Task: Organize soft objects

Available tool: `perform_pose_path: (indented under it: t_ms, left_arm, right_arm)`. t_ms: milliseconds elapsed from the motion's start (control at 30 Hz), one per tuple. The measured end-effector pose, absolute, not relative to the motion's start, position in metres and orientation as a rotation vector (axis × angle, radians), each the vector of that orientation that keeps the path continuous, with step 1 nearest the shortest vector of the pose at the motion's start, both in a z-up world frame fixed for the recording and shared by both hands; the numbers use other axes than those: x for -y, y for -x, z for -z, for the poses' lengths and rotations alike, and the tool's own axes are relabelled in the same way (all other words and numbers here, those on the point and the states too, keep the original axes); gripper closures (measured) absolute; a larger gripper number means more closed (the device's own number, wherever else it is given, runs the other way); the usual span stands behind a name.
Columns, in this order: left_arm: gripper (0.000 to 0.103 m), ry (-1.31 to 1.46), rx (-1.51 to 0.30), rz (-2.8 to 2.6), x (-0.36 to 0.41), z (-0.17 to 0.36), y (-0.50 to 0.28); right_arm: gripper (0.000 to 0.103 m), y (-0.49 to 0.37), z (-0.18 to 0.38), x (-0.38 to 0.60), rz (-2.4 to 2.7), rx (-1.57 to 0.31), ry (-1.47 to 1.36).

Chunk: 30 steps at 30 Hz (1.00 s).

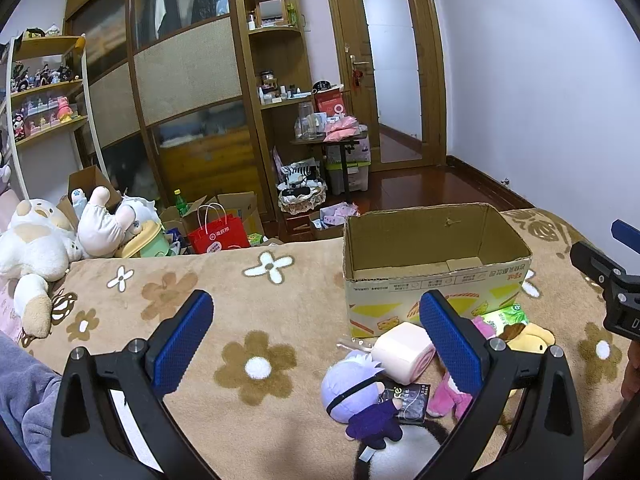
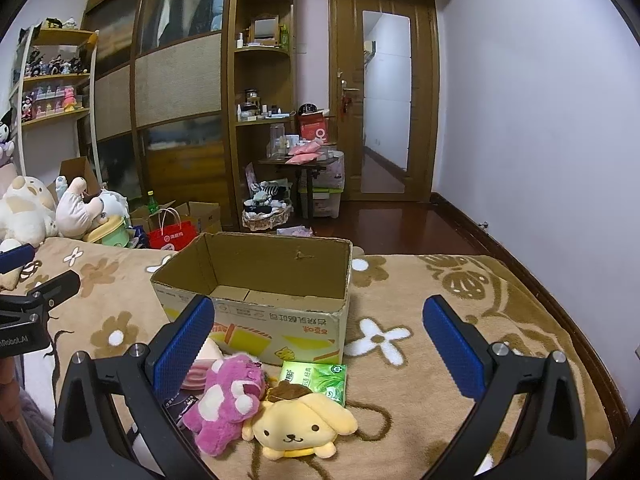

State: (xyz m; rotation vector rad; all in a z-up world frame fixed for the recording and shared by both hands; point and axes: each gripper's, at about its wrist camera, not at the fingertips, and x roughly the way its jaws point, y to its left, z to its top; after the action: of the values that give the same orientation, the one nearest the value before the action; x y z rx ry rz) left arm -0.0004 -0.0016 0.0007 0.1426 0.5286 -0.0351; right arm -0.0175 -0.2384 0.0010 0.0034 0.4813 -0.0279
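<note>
Grippers (image 1: 316, 336) (image 2: 318, 340) agape before box (image 2: 276, 320)

The toys (image 2: 256, 404) are piled on the bed (image 2: 440, 360) just before the box (image 2: 256, 280), which is seen empty.

Soft toys are crowding the bed just before the open brown cardboard box (image 2: 256, 280), while the flowered tan blanket (image 2: 460, 320) to its right is lying bare.

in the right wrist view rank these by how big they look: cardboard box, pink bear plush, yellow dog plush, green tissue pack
1. cardboard box, largest by far
2. pink bear plush and yellow dog plush: about alike, both close to the camera, so not ranked
3. green tissue pack, smallest, partly hidden behind the dog
</note>
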Motion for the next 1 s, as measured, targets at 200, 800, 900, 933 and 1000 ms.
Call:
perform_pose_path:
  t_ms: [200, 800, 900, 933, 1000]
  left_arm:
    - [0.001, -0.142, -0.527, 0.035, 0.0014, -0.0005, 0.0011]
    - [0.001, -0.146, -0.518, 0.039, 0.0051, -0.0048, 0.0016]
    - [0.001, -0.147, -0.519, 0.039, 0.0055, -0.0049, 0.0015]
    - [0.001, -0.147, -0.519, 0.038, 0.0056, -0.0050, 0.0015]
    - [0.001, -0.146, -0.517, 0.038, 0.0055, -0.0049, 0.0017]
  right_arm:
    - [0.000, 0.0180, 0.0005, 0.2370, 0.025, -0.478, 0.004]
    - [0.000, 0.0185, 0.0033, 0.2314, 0.022, -0.474, 0.035]
    - [0.000, 0.0187, 0.0035, 0.2313, 0.023, -0.474, 0.035]
    - [0.000, 0.0188, 0.0036, 0.2315, 0.025, -0.473, 0.035]
    - [0.000, 0.0189, 0.0032, 0.2312, 0.025, -0.473, 0.034]
